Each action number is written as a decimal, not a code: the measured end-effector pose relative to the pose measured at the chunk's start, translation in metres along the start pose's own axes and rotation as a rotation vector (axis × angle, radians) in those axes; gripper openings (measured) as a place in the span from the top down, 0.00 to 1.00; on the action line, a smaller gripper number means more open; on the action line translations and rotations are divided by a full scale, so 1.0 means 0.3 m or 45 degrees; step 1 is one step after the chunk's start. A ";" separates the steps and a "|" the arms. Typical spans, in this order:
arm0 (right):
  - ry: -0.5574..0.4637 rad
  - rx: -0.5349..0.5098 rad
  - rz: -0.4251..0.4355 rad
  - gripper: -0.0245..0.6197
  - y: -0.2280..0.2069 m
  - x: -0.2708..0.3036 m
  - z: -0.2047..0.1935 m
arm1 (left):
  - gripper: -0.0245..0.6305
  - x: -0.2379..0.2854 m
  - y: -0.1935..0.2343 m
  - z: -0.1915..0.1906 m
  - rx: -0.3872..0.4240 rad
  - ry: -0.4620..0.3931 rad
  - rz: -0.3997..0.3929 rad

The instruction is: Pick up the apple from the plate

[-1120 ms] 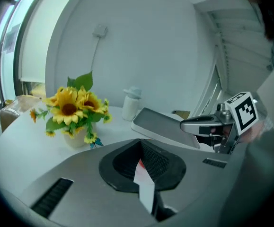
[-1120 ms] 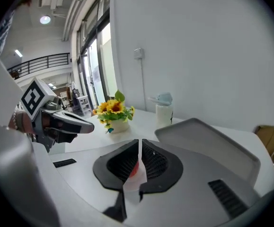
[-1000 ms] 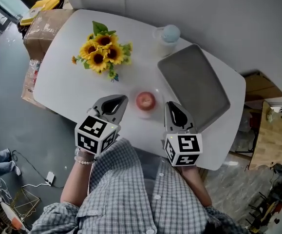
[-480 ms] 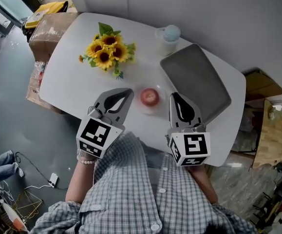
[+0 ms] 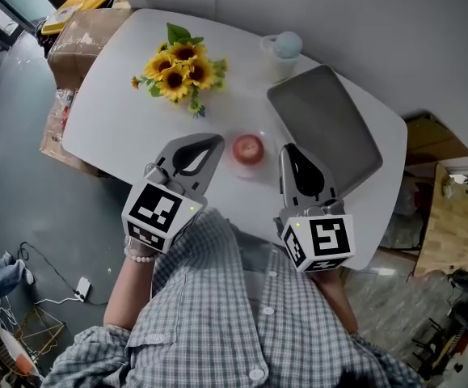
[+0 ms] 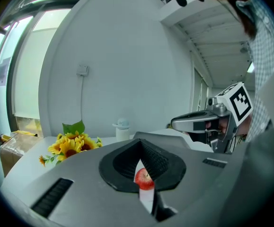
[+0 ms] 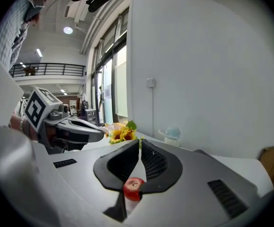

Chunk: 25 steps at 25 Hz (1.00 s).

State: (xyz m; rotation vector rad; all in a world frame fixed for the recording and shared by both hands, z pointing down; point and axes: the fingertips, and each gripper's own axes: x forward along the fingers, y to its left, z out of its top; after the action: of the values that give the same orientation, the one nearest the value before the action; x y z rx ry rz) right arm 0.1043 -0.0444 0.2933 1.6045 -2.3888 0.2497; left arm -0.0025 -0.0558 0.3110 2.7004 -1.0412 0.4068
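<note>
The apple [image 5: 248,148] lay on a small pale plate [image 5: 235,166] near the front edge of the white table [image 5: 112,124], stem side up. It sat ahead of and between the tips of the two grippers and touched neither.

The left gripper [image 5: 218,140] pointed at it from the person's left, just beside the plate. Its jaws were together at the tips, and nothing was held between them. In its own view the apple showed only through the narrow slit beyond the pads. The right gripper [image 5: 286,148] stood on the other side, between the plate and the grey tray [image 5: 322,128]. Its jaws were likewise closed tip to tip and empty. Farther back were a bunch of sunflowers [image 5: 181,69] and a lidded cup [image 5: 282,51], well clear of the plate.

Judged by its look, the apple would be firm and fairly light, with a smooth, rounded skin that could slide out of a grip set too high or too low. It would probably bruise under hard pressure but would not give way. The safest hold seemed to be across its widest part, with one pad on each flank and the stem left free. The jaws would have to be spread wider than the fruit beforehand. The plate looked light and shallow, so a sideways nudge might push it along the table.
</note>
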 end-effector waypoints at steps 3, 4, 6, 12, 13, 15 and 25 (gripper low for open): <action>-0.008 0.003 0.008 0.91 0.005 -0.001 -0.002 | 0.95 0.000 -0.001 -0.001 0.007 -0.002 0.002; -0.018 0.010 0.012 0.91 0.006 -0.003 0.000 | 0.95 0.000 -0.004 -0.001 0.010 -0.002 0.000; -0.040 0.020 0.023 0.91 0.012 -0.010 0.008 | 0.95 0.000 -0.009 -0.001 0.014 0.000 -0.004; -0.031 0.014 0.025 0.92 0.020 -0.017 0.004 | 0.95 -0.005 -0.020 0.004 0.028 0.009 -0.011; -0.029 0.012 0.028 0.92 0.023 -0.017 0.003 | 0.95 -0.007 -0.019 0.006 0.029 0.008 -0.010; -0.029 0.008 0.029 0.92 0.025 -0.011 0.002 | 0.95 -0.005 -0.017 0.007 0.031 0.007 -0.010; -0.011 -0.035 0.024 0.92 0.037 -0.004 -0.005 | 0.95 0.002 -0.021 -0.001 0.039 0.014 -0.028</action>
State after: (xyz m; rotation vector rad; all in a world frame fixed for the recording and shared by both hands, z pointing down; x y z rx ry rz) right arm 0.0946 -0.0387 0.2944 1.5750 -2.4045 0.2132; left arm 0.0022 -0.0514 0.3108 2.7308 -1.0094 0.4362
